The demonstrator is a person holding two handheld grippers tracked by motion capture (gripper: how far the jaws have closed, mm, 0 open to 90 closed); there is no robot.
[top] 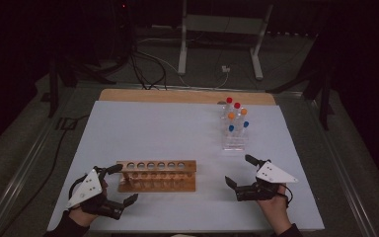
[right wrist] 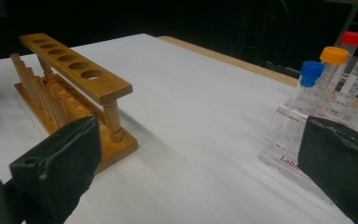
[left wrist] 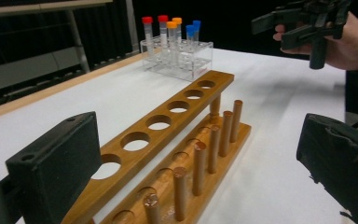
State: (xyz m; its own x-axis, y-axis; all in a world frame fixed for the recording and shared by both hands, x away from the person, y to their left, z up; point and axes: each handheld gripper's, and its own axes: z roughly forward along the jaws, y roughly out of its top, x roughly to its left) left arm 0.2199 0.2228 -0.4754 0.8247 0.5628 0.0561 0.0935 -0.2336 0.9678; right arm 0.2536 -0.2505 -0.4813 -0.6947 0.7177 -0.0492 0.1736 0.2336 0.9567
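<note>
An empty wooden tube rack (top: 157, 175) with a row of holes and pegs lies near the front of the white table (top: 168, 128). A clear plastic rack (top: 235, 140) at the back right holds several capped tubes (top: 232, 116) with red, orange and blue caps. My left gripper (top: 125, 183) stands open at the wooden rack's left end, nothing between its jaws. My right gripper (top: 239, 170) is open and empty, between the two racks. In the left gripper view the wooden rack (left wrist: 177, 126) runs away between the jaws. In the right gripper view the clear rack (right wrist: 289, 149) sits by the right jaw.
A wooden strip (top: 187, 96) edges the table's far side. Beyond it are cables and a white frame's legs (top: 182, 54) on the dark floor. Bare white table lies left of the clear rack and in front of both racks.
</note>
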